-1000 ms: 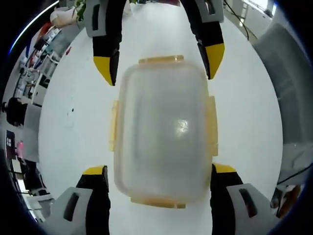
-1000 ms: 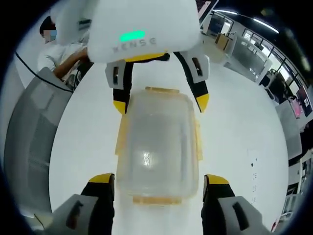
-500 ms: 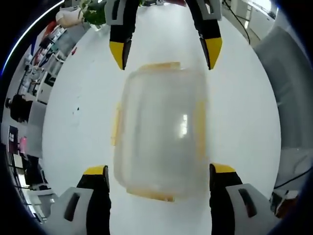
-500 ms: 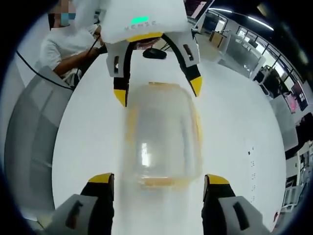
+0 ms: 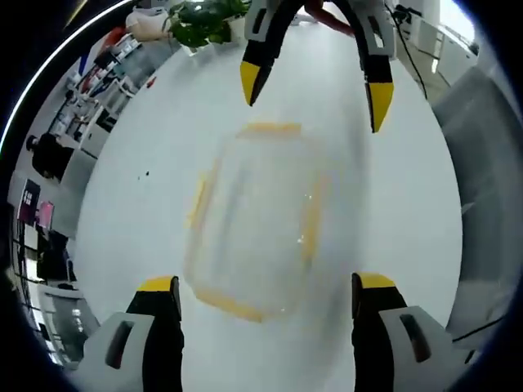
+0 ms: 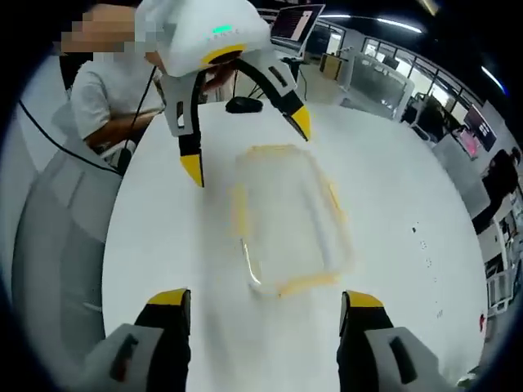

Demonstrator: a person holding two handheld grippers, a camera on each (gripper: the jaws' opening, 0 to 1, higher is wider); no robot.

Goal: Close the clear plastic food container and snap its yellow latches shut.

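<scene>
Both cameras have pulled back from the container (image 5: 253, 224) over the last second: it fills less of each picture now, and the opposite gripper, which sat close by its far corners, has lifted clear and stands apart from it. The container itself lies flat on the white desk (image 5: 147, 139), at the middle of the left gripper view and just above the middle of the right gripper view (image 6: 290, 216). It is smeared by motion blur, so whether the lid is seated all round cannot be told. The yellow latches (image 5: 270, 128) show as soft bands along its edges, one at the top, one at the lower edge, one down each side; blur hides whether any is snapped down.

The left gripper (image 5: 265, 286) has its jaws spread wide, empty, either side of the lower middle of its own view; it also appears at the upper left of the right gripper view (image 6: 245, 147). The right gripper (image 6: 265, 298) is likewise spread and empty, and shows at the top of the left gripper view (image 5: 315, 90).

To finish well, I would steady both hands first and look at each latch. Then one gripper should press the lid down to keep the container from sliding on the smooth desk while the other pushes a latch over the rim, working opposite pairs so the lid seats evenly.

A person (image 6: 106, 90) in a white top sits beyond the desk at the upper left of the right gripper view; a green plant (image 5: 204, 20) stands at the top of the left gripper view.
</scene>
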